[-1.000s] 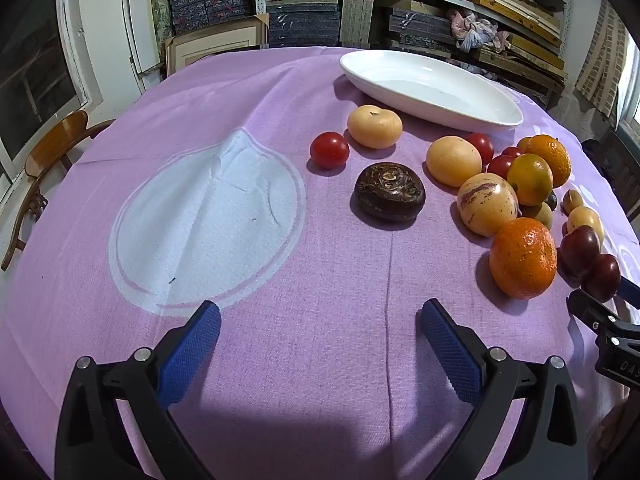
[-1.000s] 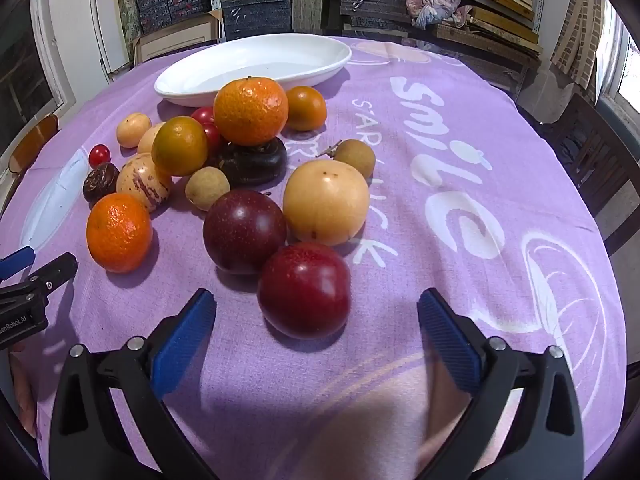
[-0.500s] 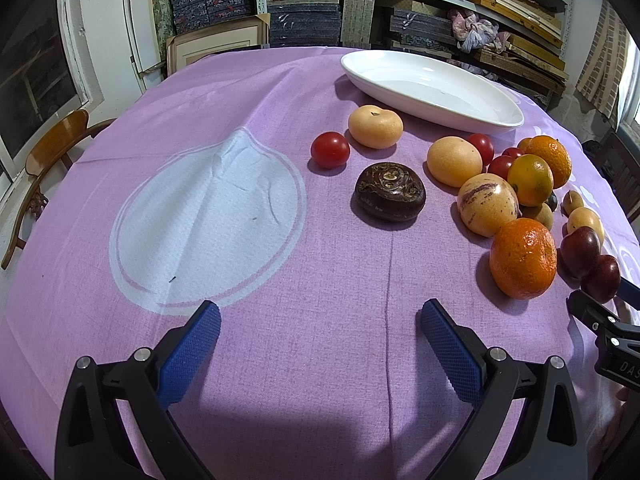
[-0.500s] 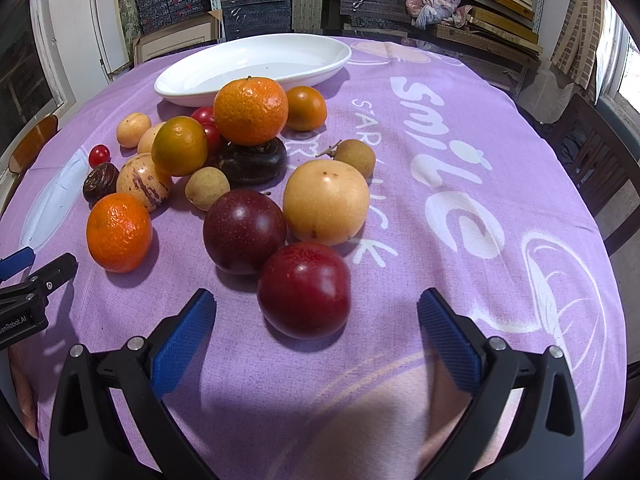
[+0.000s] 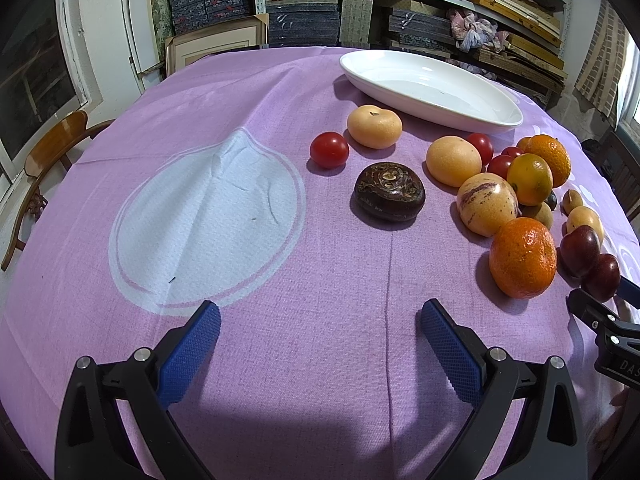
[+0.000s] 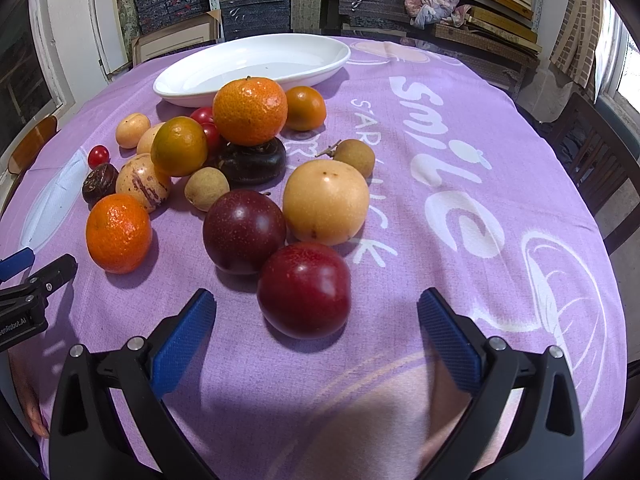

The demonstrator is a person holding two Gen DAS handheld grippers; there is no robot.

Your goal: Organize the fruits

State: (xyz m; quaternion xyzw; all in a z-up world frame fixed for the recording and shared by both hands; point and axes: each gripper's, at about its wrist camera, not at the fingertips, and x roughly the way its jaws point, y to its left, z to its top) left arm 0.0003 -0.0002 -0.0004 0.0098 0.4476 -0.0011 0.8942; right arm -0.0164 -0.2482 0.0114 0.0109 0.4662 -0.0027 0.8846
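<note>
Right wrist view: a round surface (image 6: 500,152) under purple cloth carries an empty white oval dish (image 6: 256,64) at the far side. Loose fruits (image 6: 248,112) cluster in front of it. Nearest, a red plum (image 6: 304,290) lies just ahead of the right tool (image 6: 316,320), blue pads apart. Left tool (image 5: 320,336) likewise gapes, holding nothing.

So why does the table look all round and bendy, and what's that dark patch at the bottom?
Left wrist view: the fisheye lens bulges the purple tablecloth and darkens the corners; shade lies under the left gripper. Right wrist view: same bulge, a shadow below the red plum, soft shine on the white dish.
</note>
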